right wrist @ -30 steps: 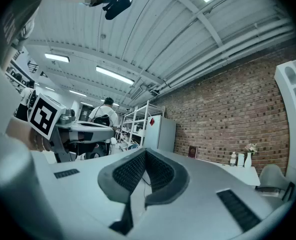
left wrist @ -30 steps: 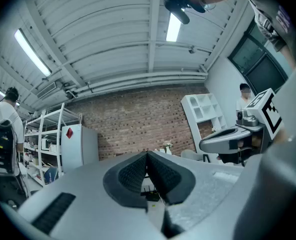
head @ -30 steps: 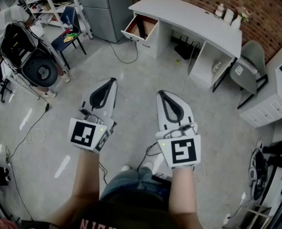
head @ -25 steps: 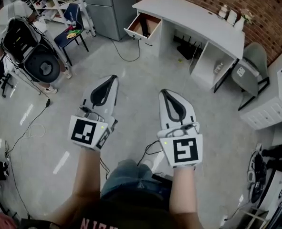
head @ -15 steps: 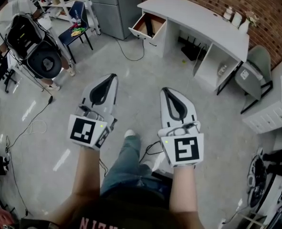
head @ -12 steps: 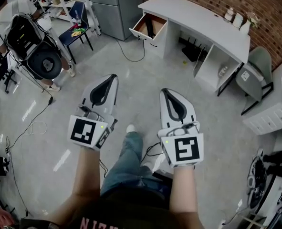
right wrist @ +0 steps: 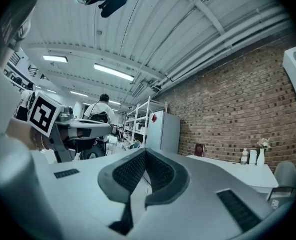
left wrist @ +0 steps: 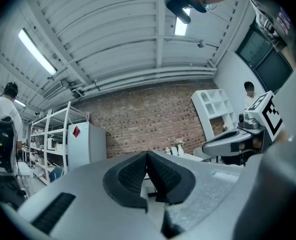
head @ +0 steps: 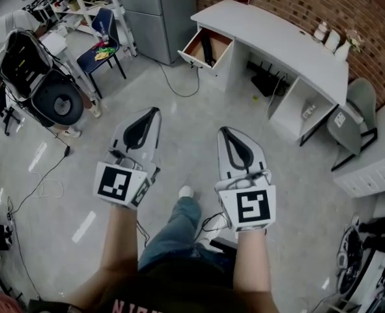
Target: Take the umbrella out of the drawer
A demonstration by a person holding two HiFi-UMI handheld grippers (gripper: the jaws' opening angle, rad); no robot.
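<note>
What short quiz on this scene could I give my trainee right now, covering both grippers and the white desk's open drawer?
1. True or false: the left white two-jaw gripper holds something between its jaws.
2. At which end of the curved white desk is the open brown-lined white drawer? A: the end nearest the tall grey metal cabinet. B: the opposite end. C: the middle.
3. Fill in: the right white two-jaw gripper's jaws stand ____.
Key: 1 false, its jaws are together with nothing between them; 2 A; 3 shut, with nothing between them.
</note>
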